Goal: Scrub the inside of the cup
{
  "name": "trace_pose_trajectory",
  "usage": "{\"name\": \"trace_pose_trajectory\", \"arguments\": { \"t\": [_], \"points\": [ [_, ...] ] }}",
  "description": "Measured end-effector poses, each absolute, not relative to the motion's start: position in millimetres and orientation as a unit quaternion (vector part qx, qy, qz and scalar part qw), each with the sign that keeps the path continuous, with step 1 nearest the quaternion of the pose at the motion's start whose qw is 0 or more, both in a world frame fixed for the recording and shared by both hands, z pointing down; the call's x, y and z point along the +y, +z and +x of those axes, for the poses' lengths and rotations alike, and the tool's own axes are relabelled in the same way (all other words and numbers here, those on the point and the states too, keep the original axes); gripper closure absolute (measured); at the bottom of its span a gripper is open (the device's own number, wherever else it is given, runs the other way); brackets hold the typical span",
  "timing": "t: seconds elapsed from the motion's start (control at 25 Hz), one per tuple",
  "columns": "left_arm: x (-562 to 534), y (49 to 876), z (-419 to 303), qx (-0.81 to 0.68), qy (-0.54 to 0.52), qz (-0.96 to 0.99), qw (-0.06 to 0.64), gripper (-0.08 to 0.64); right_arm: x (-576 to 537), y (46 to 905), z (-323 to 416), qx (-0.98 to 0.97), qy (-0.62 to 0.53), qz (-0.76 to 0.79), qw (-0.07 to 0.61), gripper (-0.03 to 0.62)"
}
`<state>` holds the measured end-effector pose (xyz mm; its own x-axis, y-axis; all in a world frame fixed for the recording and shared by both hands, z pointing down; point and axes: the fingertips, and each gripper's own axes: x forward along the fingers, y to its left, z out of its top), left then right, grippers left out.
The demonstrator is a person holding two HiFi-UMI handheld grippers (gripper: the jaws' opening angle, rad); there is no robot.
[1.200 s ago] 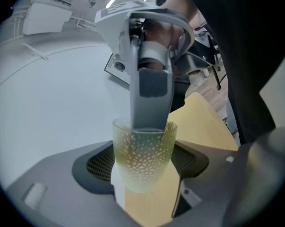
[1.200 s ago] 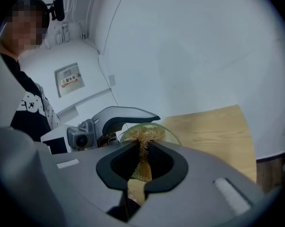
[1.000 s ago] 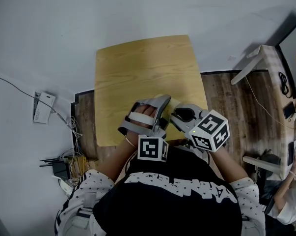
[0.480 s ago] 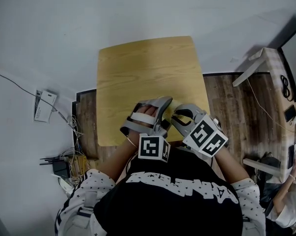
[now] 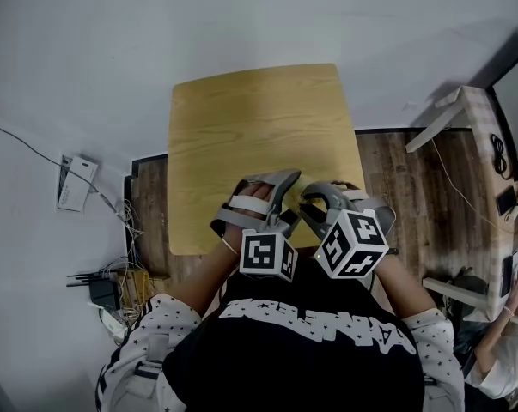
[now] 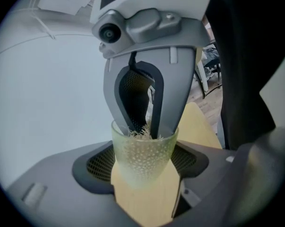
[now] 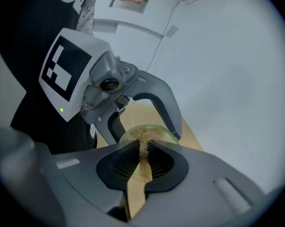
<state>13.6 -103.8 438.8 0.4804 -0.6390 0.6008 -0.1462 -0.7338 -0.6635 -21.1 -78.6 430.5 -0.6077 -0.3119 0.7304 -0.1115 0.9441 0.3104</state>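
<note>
The left claw (image 6: 143, 167) grips a pale green cup (image 6: 143, 150) between its jaws. The right claw (image 7: 143, 170), clamped on a straw-coloured scrubber (image 7: 143, 148) pushed into the cup's mouth just ahead of it, has twisted over the last second, so scrubbing seems under way.

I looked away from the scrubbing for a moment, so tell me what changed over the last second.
The right hand-held gripper twisted: its marker cube swung left, toward the person, and rotated, with the scrubber dipped in the cup. Nothing was taken hold of or let go. The left hand-held gripper kept the cup clamped at the same spot over the table.
</note>
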Motion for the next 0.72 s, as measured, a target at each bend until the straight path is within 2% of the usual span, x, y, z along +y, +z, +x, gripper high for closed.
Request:
{"name": "trace_pose_trajectory", "arguments": {
  "t": [0.44, 0.72],
  "points": [
    [-107, 445, 16, 0.244, -0.437, -0.823, 0.269, 0.192, -82, 433, -17, -0.891, -0.122, 0.109, 0.424, 0.538],
    [-124, 453, 3, 0.257, -0.438, -0.82, 0.265, 0.192, -92, 420, -13, -0.902, -0.097, 0.134, 0.399, 0.537]
  ]
}}
